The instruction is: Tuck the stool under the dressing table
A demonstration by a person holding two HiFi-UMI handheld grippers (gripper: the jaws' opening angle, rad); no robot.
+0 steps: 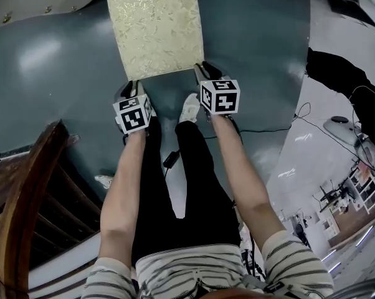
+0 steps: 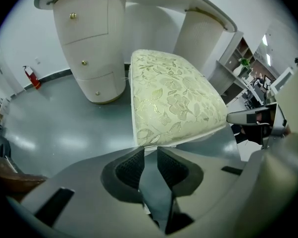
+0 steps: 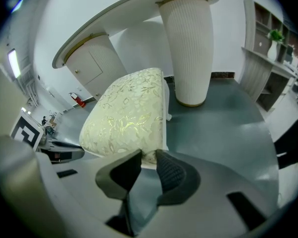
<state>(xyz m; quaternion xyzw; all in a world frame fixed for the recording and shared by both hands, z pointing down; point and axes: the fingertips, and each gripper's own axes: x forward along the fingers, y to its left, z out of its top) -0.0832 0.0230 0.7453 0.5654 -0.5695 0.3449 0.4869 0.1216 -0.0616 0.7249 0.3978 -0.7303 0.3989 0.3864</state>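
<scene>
Gripping the stool (image 2: 173, 98) at its near edge, my left gripper (image 2: 150, 153) and right gripper (image 3: 148, 157) each pinch its rim, jaws nearly together. The dressing table (image 2: 89, 48) stands just beyond its far end.

stool (image 1: 154, 27) before dressing table (image 1: 44, 2), chair (image 1: 22, 210) left

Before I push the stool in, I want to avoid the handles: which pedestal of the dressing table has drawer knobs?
The smooth pedestal left of the stool, with gold knobs; the other pedestal is ribbed and shows none.
</scene>
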